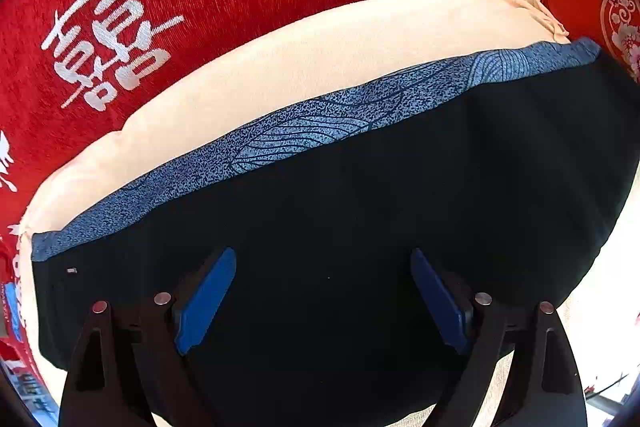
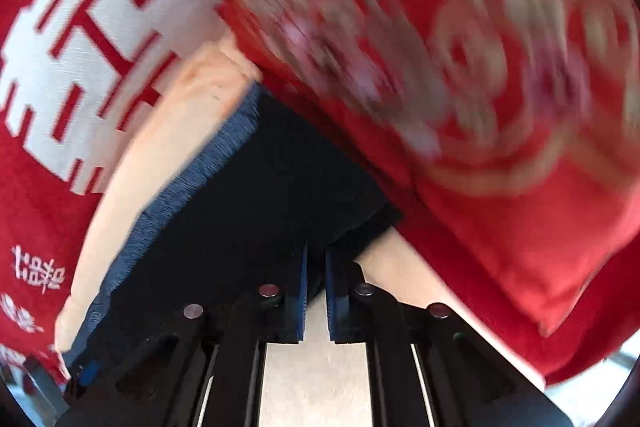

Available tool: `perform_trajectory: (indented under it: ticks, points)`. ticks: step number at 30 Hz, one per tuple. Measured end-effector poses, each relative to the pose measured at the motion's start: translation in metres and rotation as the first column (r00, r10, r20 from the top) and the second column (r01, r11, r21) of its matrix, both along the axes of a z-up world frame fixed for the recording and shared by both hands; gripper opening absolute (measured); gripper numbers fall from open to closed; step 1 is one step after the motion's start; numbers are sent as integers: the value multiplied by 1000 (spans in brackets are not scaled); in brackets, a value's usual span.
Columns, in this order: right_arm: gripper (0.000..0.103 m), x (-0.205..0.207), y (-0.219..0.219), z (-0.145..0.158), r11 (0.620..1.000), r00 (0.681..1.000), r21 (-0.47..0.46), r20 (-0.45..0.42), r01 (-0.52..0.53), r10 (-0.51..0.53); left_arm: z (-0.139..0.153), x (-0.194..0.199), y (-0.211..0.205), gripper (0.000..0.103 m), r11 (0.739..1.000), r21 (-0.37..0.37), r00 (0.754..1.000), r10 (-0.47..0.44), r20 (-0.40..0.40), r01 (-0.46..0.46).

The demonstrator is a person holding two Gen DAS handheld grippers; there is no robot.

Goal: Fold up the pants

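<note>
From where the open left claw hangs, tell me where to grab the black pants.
Take the black pants at their near hem, coming in low from the claw's own side. The left claw sits wide open over flat cloth with no fold to pinch, while the blue waistband lies far across, against the cream cushion.

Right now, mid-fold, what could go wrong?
1. The right gripper looks nearly shut right at the edge of the pants; so shallow a pinch may slip.
2. The left gripper is open above the pants, so that side is unheld and could bunch.
3. The right view is motion-blurred; fast moves could skew the fold.
</note>
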State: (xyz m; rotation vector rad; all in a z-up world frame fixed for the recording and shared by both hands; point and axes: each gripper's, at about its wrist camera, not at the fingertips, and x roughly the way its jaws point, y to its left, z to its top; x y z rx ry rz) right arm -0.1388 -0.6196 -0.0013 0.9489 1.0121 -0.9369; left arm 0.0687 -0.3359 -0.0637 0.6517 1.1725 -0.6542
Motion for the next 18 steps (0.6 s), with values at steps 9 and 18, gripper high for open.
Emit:
perform_trajectory:
  ticks: [9,18]
  points:
    - [40,-19,0,-5,1000,995,4,-101,6,-5,3,-10,-4,90,1000,22,999,4,45,-5]
    - [40,35,90,-19,928,957,289,237,-233,167,2,-11,-4,97,998,33,998,44,52,-46]
